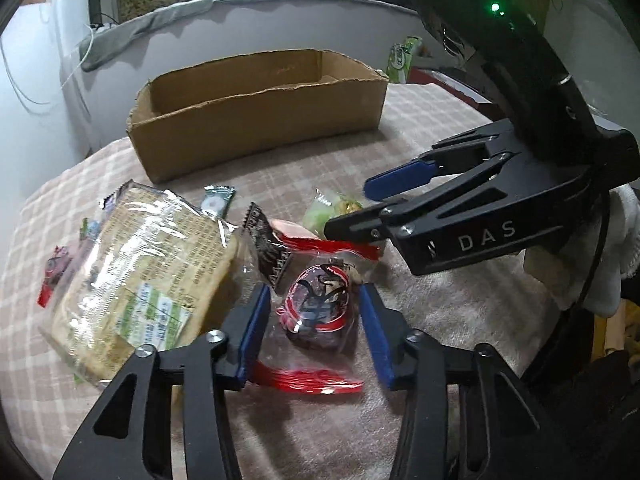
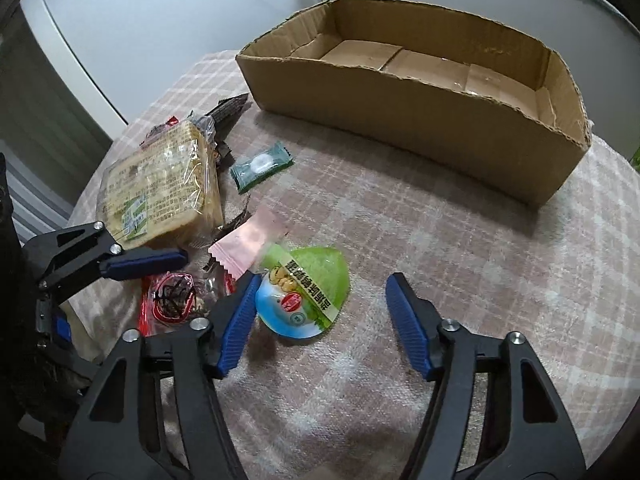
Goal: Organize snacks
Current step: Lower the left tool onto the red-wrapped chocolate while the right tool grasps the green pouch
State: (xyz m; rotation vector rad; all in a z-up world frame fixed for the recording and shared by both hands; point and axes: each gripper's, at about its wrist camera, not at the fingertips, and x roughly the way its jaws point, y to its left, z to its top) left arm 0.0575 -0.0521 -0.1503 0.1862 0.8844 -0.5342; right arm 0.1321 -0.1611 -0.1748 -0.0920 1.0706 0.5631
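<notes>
An empty cardboard box (image 1: 260, 120) (image 2: 420, 120) stands at the far side of the checked cloth. My left gripper (image 1: 314, 300) is open, its fingers on either side of a clear red-edged snack bag (image 1: 316, 312) (image 2: 172, 296) lying on the cloth. My right gripper (image 2: 320, 296) (image 1: 360, 208) is open, low over a green and blue snack cup (image 2: 308, 296) (image 1: 328, 210); its left finger (image 2: 240, 312) is right by the cup. A big pack of crackers (image 1: 148, 276) (image 2: 160, 188) lies to the left.
A pink packet (image 2: 244, 246), a dark green candy (image 2: 262, 166) (image 1: 216, 200), a black wrapper (image 1: 268, 248) and small packets (image 1: 52, 276) lie about. A green bag (image 1: 404, 58) stands behind the box. A grey wall curves behind the table.
</notes>
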